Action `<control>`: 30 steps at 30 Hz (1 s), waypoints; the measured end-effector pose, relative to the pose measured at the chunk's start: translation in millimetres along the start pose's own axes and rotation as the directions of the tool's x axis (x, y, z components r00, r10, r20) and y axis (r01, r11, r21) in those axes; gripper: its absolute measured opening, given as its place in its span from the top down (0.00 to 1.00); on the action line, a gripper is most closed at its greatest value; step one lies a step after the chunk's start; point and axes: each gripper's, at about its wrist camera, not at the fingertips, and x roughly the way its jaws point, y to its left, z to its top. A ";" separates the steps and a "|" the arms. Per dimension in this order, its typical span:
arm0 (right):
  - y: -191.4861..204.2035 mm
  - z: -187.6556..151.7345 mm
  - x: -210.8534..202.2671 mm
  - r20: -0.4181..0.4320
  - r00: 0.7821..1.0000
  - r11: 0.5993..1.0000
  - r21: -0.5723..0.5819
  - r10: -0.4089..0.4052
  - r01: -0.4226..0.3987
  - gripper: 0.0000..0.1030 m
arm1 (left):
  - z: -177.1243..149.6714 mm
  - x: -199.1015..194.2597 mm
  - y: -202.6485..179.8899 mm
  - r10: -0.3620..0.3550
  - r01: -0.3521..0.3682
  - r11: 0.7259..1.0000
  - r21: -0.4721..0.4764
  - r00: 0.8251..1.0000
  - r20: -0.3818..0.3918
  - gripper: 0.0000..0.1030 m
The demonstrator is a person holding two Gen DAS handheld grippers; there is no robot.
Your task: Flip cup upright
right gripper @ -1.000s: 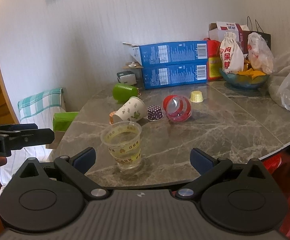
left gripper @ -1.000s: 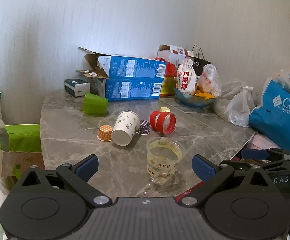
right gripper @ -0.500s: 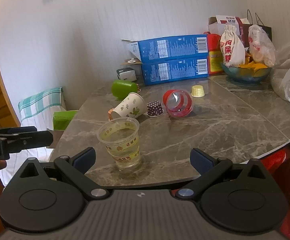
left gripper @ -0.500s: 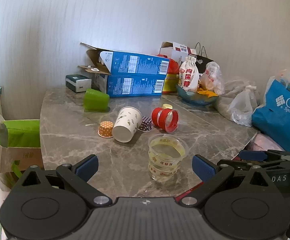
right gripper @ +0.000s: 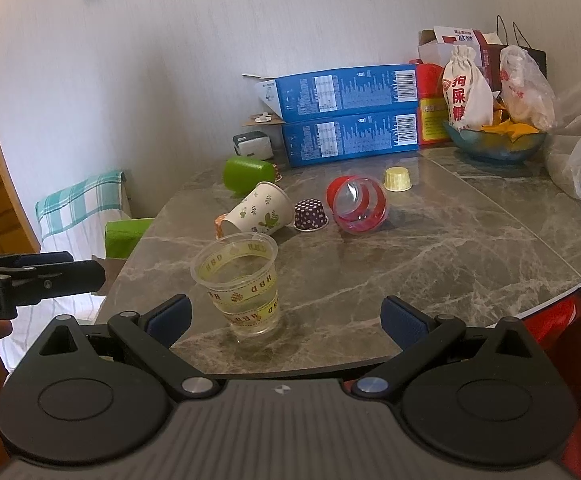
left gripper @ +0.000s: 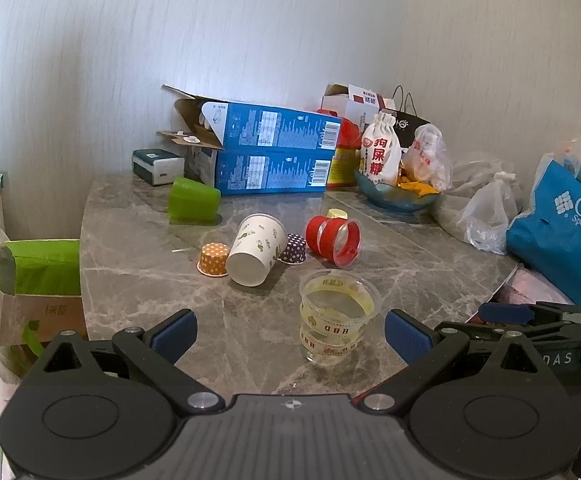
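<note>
Now the clear cup (left gripper: 337, 316) stands upright, sitting nearer both hand-held grippers than before, left (left gripper: 290, 330) and right (right gripper: 286, 318) released; behind it lie three tipped cups and three small baking cups.

I see a glossy grey marble counter (right gripper: 430, 248), a clear plastic cup (right gripper: 237, 280), a matt printed paper cup (left gripper: 255, 249) and matt black plastic tongs (left gripper: 290, 330).

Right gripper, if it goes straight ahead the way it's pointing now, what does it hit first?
Probably the clear plastic cup, upright just ahead, though left of the right gripper centre line; depth is uncertain.
</note>
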 end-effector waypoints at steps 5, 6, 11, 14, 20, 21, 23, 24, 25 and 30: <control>1.0 -1.4 0.1 -0.005 1.000 1.000 -0.002 -0.005 0.005 0.01 | -0.6 -0.2 -0.5 -0.024 0.024 1.000 -0.001 1.000 0.004 0.10; 1.2 -1.3 0.0 -0.004 1.000 1.000 -0.003 -0.005 0.005 0.01 | -0.5 0.1 -0.4 -0.026 0.026 1.000 -0.003 1.000 0.001 0.16; 2.2 -1.1 -1.2 0.000 1.000 1.000 -0.007 -0.004 0.004 0.01 | -0.4 2.8 4.1 -0.044 0.043 0.999 -0.024 0.999 -0.016 0.31; 2.2 -1.4 -1.7 -0.002 1.000 1.000 -0.008 -0.007 0.007 0.01 | -1.8 2.0 2.7 -0.038 0.038 0.999 -0.017 0.999 -0.013 0.31; 1.8 -1.8 -1.7 -0.003 1.000 1.000 -0.005 -0.007 0.007 0.01 | -1.2 -5.5 -7.2 -0.001 -0.001 0.999 0.033 0.999 0.036 0.04; 1.6 -1.7 -1.8 -0.003 1.000 1.000 -0.004 -0.008 0.008 0.01 | 0.1 -5.1 -6.7 -0.003 0.002 1.000 0.029 0.999 0.032 0.03; 0.8 -1.3 -2.0 -0.003 1.000 1.000 -0.001 -0.009 0.009 0.01 | 1.7 -4.5 -3.5 -0.033 0.033 0.999 0.015 0.999 0.036 0.03; 0.5 -1.0 -2.3 -0.002 1.000 1.000 0.000 -0.009 0.009 0.01 | 2.4 -4.1 -2.5 -0.038 0.038 0.999 0.010 0.999 0.036 0.03; 1.1 -1.1 -2.6 -0.001 1.000 1.000 0.000 -0.009 0.009 0.01 | 2.9 -3.8 -1.9 -0.039 0.038 0.999 0.007 0.999 0.039 0.03; 3.4 -0.5 -3.0 0.004 1.000 1.000 -0.007 -0.005 0.005 0.01 | 1.9 -2.4 -3.6 -0.018 0.017 0.999 0.028 0.999 0.050 0.03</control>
